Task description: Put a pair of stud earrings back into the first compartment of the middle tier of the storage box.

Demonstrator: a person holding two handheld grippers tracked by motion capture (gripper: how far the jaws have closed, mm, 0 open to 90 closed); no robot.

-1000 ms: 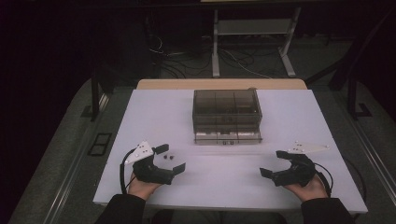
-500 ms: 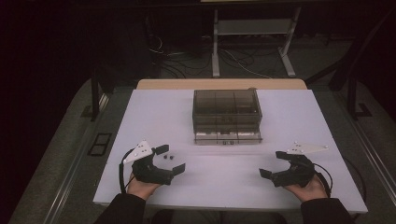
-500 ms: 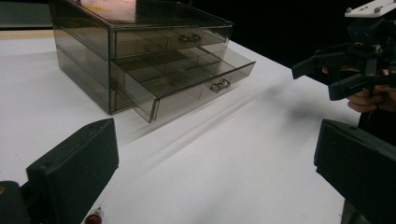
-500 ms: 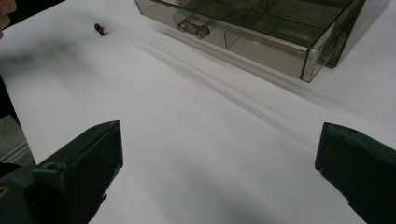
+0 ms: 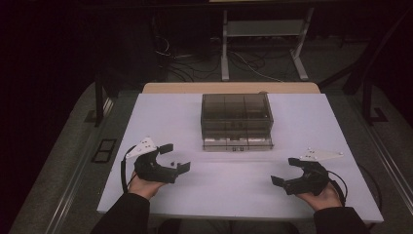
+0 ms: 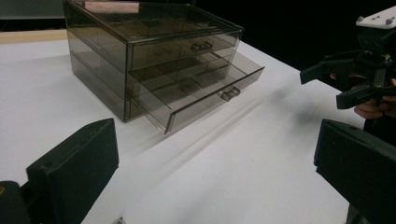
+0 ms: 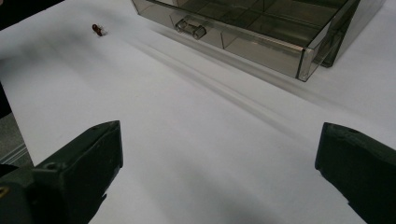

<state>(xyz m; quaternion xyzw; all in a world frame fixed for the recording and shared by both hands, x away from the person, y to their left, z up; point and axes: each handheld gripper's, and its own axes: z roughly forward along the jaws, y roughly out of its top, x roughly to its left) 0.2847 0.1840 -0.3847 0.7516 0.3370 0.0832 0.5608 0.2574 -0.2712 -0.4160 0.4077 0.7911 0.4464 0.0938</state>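
Both grippers, left (image 5: 175,157) and right (image 5: 285,170), rested on the table (image 5: 160,112) with jaws spread, empty; the box's (image 5: 236,119) lower drawer (image 6: 196,95) stood open.

Open tabletop (image 5: 234,180) before drawer (image 5: 237,142) (pulled out)

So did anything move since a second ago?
Hardly anything. The left gripper and right gripper sit at about the same places near the table's front edge, both open and holding nothing. The smoky clear drawer box has not moved, and its bottom drawer is pulled out as before.
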